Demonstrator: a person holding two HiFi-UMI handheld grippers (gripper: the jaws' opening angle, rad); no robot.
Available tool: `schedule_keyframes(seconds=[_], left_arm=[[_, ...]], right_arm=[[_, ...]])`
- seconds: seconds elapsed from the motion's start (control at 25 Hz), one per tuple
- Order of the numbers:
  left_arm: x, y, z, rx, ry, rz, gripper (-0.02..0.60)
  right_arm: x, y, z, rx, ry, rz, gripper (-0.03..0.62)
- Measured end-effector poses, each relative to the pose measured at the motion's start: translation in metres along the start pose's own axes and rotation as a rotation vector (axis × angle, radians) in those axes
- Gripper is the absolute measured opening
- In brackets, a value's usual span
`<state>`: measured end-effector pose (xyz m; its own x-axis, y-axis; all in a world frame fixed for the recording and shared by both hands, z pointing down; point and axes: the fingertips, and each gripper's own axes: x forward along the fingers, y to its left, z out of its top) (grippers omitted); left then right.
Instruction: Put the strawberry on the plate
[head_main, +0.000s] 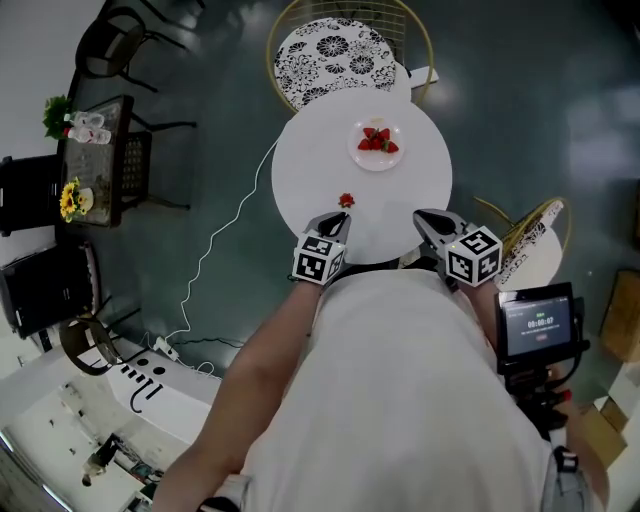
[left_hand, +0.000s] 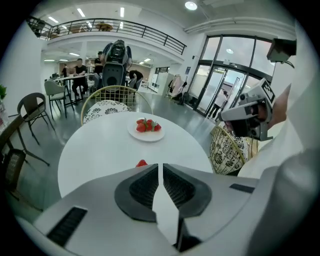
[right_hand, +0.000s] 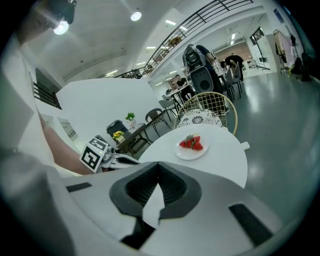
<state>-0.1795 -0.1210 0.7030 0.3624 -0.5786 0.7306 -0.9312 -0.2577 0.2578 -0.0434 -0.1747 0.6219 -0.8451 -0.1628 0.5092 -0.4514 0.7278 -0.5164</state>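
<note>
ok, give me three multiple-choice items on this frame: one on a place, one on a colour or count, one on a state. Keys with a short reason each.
1. Where on the table is the strawberry that lies off the plate?
A) far side, behind the plate
B) near side, just ahead of the left claw
C) touching the plate's rim

2. What colour is the table?
A) black
B) wood brown
C) white

3. What state is the left claw in?
A) shut, nothing in it
B) shut on the strawberry
C) wide open

Key:
1 B: the head view shows it right in front of the left claw's tips.
2 C: the round top is white in all views.
3 A: the left gripper view shows the jaws together, with the strawberry beyond them.
</note>
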Motion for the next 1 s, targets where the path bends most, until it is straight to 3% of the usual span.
schedule_keyframes(seconds=[0.32, 0.52, 1.0], left_arm=[[0.018, 0.013, -0.002, 0.079, 0.098, -0.001, 0.056], [0.026, 0.025, -0.010, 0.172, 0.177, 0.004, 0.088], [0.045, 0.033, -0.013, 0.307, 0.262, -0.019, 0.158]], right_arm=[[-0.003, -0.002, -0.001, 0.039, 0.003, -0.025, 0.005], [-0.004, -0.004, 0.000, 0.044, 0.016, -0.033, 0.005], [-0.010, -0.011, -0.004, 0.080, 0.007, -0.070, 0.005]])
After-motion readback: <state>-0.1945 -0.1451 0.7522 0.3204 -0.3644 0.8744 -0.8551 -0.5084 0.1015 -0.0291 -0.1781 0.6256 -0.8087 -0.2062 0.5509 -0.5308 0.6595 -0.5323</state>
